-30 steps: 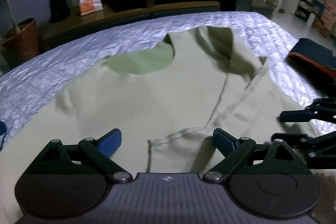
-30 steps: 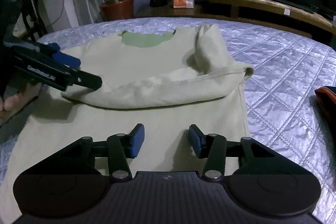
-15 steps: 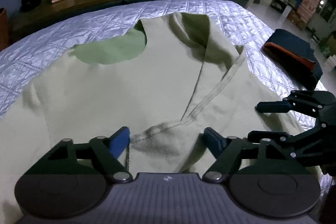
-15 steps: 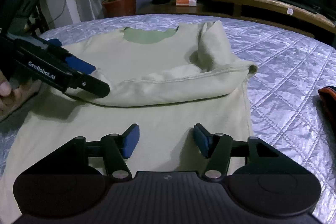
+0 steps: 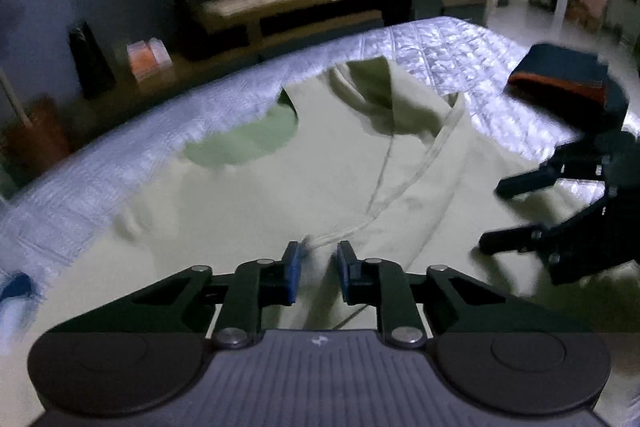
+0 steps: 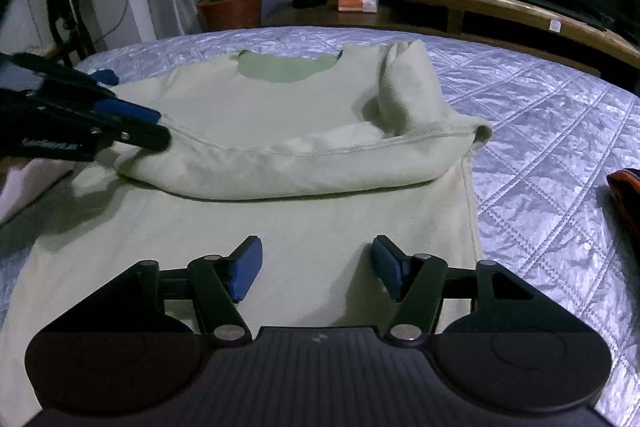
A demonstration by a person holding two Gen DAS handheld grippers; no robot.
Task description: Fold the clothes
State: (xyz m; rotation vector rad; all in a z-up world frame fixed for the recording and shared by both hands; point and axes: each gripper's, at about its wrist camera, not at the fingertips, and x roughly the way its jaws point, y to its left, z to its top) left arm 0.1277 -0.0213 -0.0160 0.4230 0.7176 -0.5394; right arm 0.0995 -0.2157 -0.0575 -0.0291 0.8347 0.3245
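The pale yellow-green fleece sweater (image 6: 280,227) lies flat ahead of the right gripper (image 6: 316,269), neckline pointing away, its folded sleeve running crosswise. That gripper's jaws stand apart; the left gripper (image 5: 316,273) pinches the sleeve's hem (image 6: 280,149)

We see bed (image 6: 540,131) under silvery quilted cover, diamond stitching, sheen catching light. Pale yellow-green shirt (image 6: 280,227) lies directly on it, spread flat, neck opening toward far edge, one side turned over onto body in thick roll with stitched hem showing. Near bed's right edge we note folded dark garment with orange trim (image 5: 560,79), well apart from shirt. Small blue item (image 6: 106,77) rests on cover just beside shirt's far-left shoulder; we cannot tell what.
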